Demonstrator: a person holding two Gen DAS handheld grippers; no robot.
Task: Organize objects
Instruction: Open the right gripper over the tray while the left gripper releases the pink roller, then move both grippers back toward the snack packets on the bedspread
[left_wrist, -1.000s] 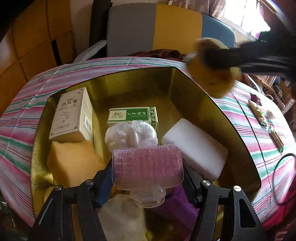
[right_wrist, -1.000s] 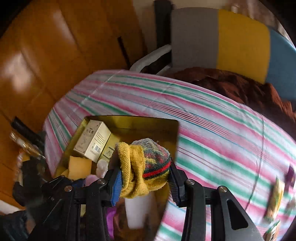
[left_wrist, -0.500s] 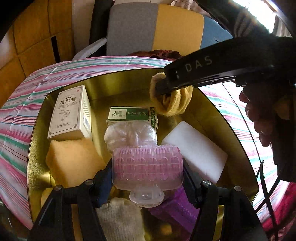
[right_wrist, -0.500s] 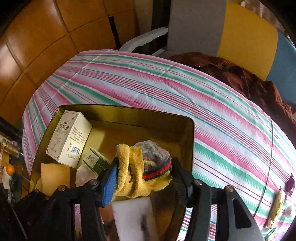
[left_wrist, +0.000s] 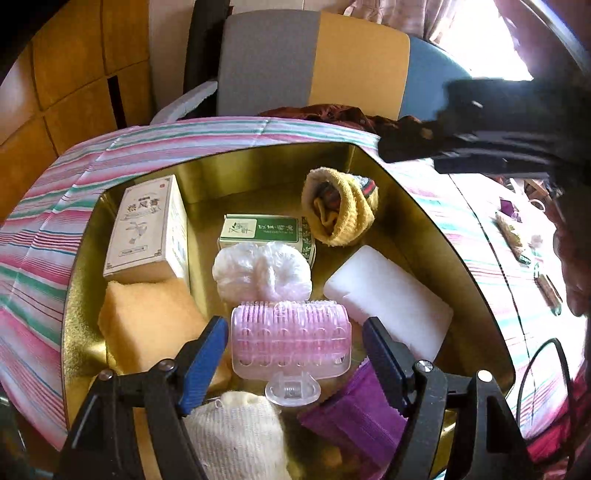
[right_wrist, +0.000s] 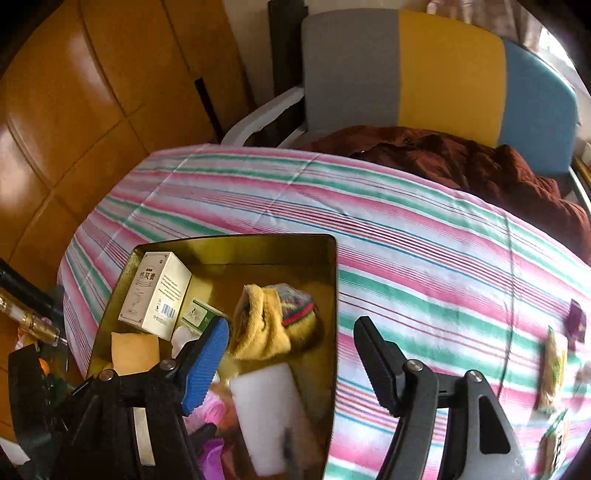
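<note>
Gold tin (left_wrist: 424, 218), left wrist view: mid-frame, already packed with boxes, sponges and a rolled sock (left_wrist: 341, 210) at upper right. Left gripper (left_wrist: 295, 365) is opening; pink hair roller (left_wrist: 290, 341) lies between, pads clear.

Right wrist view: right gripper (right_wrist: 291, 356), low centre, opening, empty. Small items (right_wrist: 552, 365) remain on the tablecloth, right edge.

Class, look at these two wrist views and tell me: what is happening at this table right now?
A person with a gripper in each hand is packing odds and ends into a gold tin on a striped tablecloth. The left gripper is opening, with the pink hair roller between its jaws but no longer pressed. The right gripper is opening too, nothing between its jaws; the rolled yellow sock lies in the tin's far corner. Boxes, sponges and cloths already fill the tin.
</note>
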